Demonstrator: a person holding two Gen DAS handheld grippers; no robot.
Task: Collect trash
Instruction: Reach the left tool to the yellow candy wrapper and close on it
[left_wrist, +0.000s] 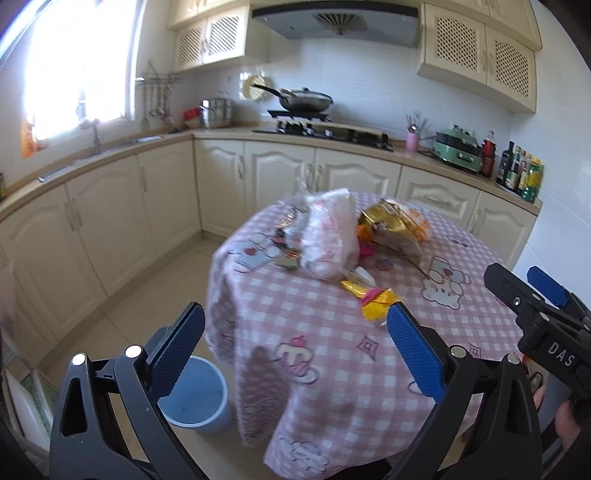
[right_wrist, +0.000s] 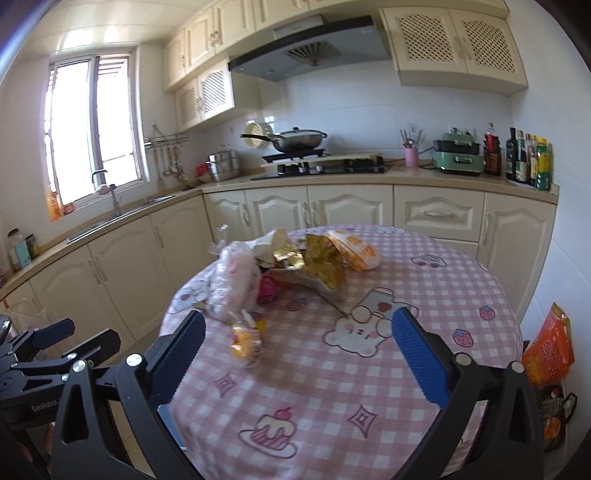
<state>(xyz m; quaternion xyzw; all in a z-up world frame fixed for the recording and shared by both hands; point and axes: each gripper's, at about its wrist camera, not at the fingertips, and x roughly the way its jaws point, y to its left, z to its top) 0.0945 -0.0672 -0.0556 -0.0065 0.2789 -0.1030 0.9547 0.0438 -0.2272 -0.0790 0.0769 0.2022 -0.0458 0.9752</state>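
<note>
A pile of trash lies on a round table with a pink checked cloth (left_wrist: 332, 332) (right_wrist: 424, 295): a pale plastic bag (left_wrist: 328, 236) (right_wrist: 232, 280), a gold foil wrapper (left_wrist: 384, 221) (right_wrist: 317, 258), an orange and white bag (left_wrist: 417, 221) (right_wrist: 354, 251), and a small yellow and pink wrapper (left_wrist: 373, 299) (right_wrist: 247, 339) nearest me. A light blue bin (left_wrist: 195, 398) stands on the floor left of the table. My left gripper (left_wrist: 295, 350) is open and empty above the table's near edge. My right gripper (right_wrist: 299, 354) is open and empty, and also shows in the left wrist view (left_wrist: 532, 288).
Cream kitchen cabinets and a counter run behind the table, with a sink (right_wrist: 122, 218), a stove with a wok (right_wrist: 299, 140), a green appliance (right_wrist: 458, 155) and bottles (right_wrist: 528, 158). An orange bag (right_wrist: 546, 350) sits on the floor at the right.
</note>
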